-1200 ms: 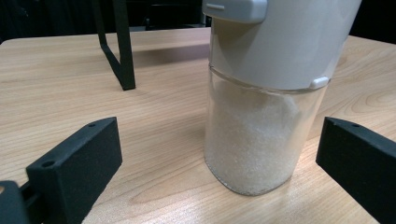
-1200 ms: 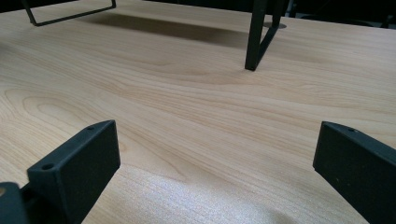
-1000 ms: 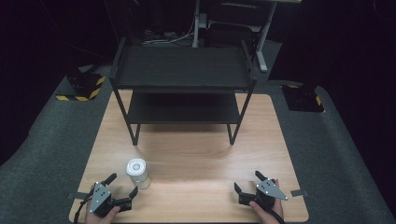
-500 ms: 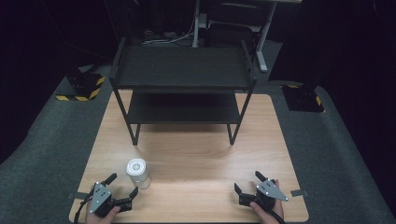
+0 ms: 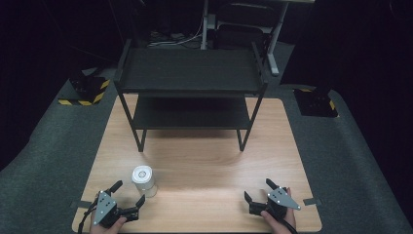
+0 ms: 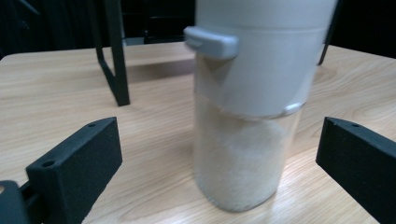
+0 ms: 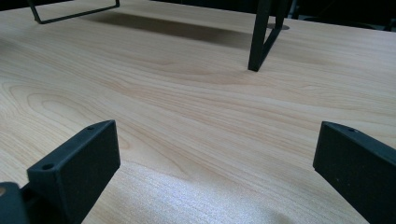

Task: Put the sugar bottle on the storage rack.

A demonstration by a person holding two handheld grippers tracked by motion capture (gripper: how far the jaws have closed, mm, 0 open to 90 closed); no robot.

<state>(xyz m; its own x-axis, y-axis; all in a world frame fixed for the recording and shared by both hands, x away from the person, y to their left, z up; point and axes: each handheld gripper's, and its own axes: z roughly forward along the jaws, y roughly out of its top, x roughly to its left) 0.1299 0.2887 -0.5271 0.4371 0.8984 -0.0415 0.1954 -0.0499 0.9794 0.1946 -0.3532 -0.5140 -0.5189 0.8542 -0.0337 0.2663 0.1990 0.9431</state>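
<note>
The jar (image 6: 243, 121) stands upright near the table's (image 5: 204, 161) front left corner, between the left gripper's (image 5: 125, 201) open jaws. The right gripper (image 5: 258, 192) waits open, well apart.

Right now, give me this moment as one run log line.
left gripper: open, jar between jaws, untouched | right gripper: open, over bare table | jar: upright, grey lid, white grains | shelf rack: empty
</note>
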